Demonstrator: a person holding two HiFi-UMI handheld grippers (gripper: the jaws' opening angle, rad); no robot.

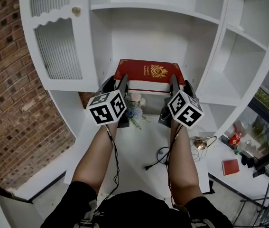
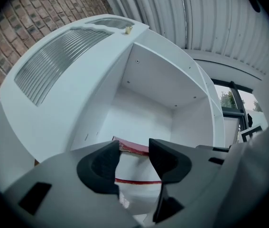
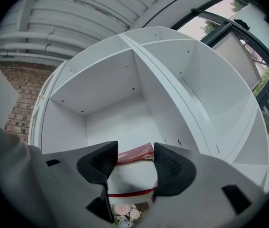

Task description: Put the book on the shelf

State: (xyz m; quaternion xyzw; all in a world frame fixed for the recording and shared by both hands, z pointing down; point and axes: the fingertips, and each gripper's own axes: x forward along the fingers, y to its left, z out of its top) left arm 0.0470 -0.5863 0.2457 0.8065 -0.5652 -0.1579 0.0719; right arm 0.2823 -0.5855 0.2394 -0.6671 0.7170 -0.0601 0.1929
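Observation:
A thick red book [image 1: 148, 70] with a gold crest lies flat at the front of the white shelf unit's middle compartment [image 1: 148, 32], its white page edge facing me. My left gripper [image 1: 115, 82] is at the book's front left corner and my right gripper [image 1: 180, 83] at its front right corner. In the left gripper view the book [image 2: 135, 167] shows between partly spread jaws of the left gripper [image 2: 134, 146], its left corner by the left pad. In the right gripper view the book [image 3: 133, 154] lies just past the right gripper [image 3: 135, 150]. Neither pair of pads clamps it.
A cabinet door with ribbed glass [image 1: 58, 51] stands left of the compartment, and open side shelves [image 1: 241, 56] lie to the right. Artificial flowers [image 1: 135, 106] sit on the level below. A black cable [image 1: 160, 158] lies on the white counter. A brick wall [image 1: 6, 80] runs along the left.

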